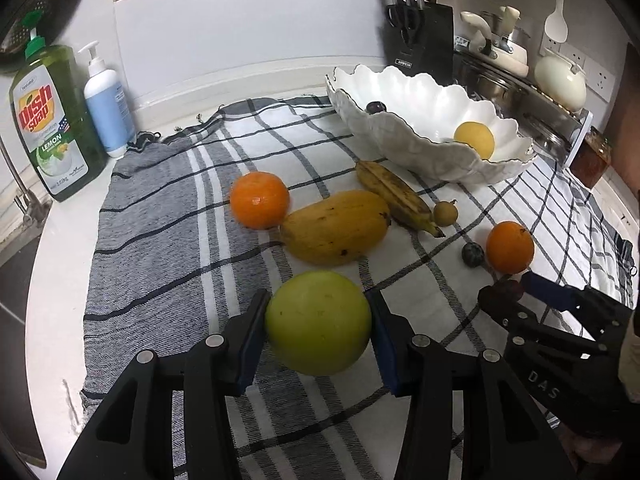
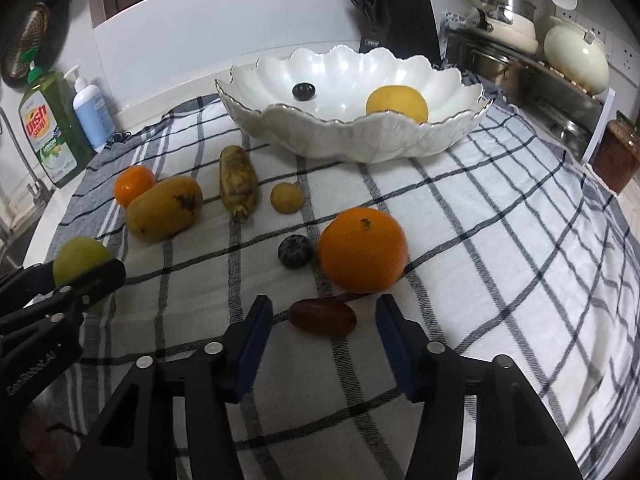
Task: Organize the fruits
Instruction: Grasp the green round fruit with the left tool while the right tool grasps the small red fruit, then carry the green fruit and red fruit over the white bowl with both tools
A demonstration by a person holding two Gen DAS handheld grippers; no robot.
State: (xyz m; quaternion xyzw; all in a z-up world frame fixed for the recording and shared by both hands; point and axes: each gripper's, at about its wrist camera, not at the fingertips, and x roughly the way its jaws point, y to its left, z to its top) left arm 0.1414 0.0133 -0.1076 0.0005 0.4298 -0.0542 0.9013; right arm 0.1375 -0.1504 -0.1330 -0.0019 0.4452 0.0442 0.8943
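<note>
From your left wrist camera, your left gripper (image 1: pixel 318 324) has its jaws closed on the green apple (image 1: pixel 318 322), one blue pad against each side. Just past the apple lies the mango (image 1: pixel 336 227), with a tangerine (image 1: pixel 259 199) touching its left end and a spotted banana (image 1: pixel 396 196) running along its right. A small brown fruit (image 1: pixel 445 213) sits beside the banana's stem. Further right, a dark plum (image 1: pixel 473 255) sits just beside an orange (image 1: pixel 510 247). Your right gripper (image 1: pixel 516 290) comes in from the right edge, near those two. The white scalloped bowl (image 1: pixel 404 136) stands behind on the checked cloth (image 1: pixel 160 240), holding a yellow fruit (image 1: pixel 474 139) and a dark plum (image 1: pixel 376 107). A dish soap bottle (image 1: pixel 52 120) and a pump bottle (image 1: pixel 106 100) stand at the far left of the desk.

From your right wrist camera, your right gripper (image 2: pixel 324 320) has its jaws wide, with a red grape (image 2: pixel 322 316) lying on the cloth between them, touching neither pad. The orange (image 2: pixel 362 249) sits just behind the grape, and the plum (image 2: pixel 295 251) is just left of the orange. The bowl (image 2: pixel 360 140) is well beyond. Your left gripper (image 2: pixel 86 276) shows at the left edge with the apple (image 2: pixel 80 260).
</note>
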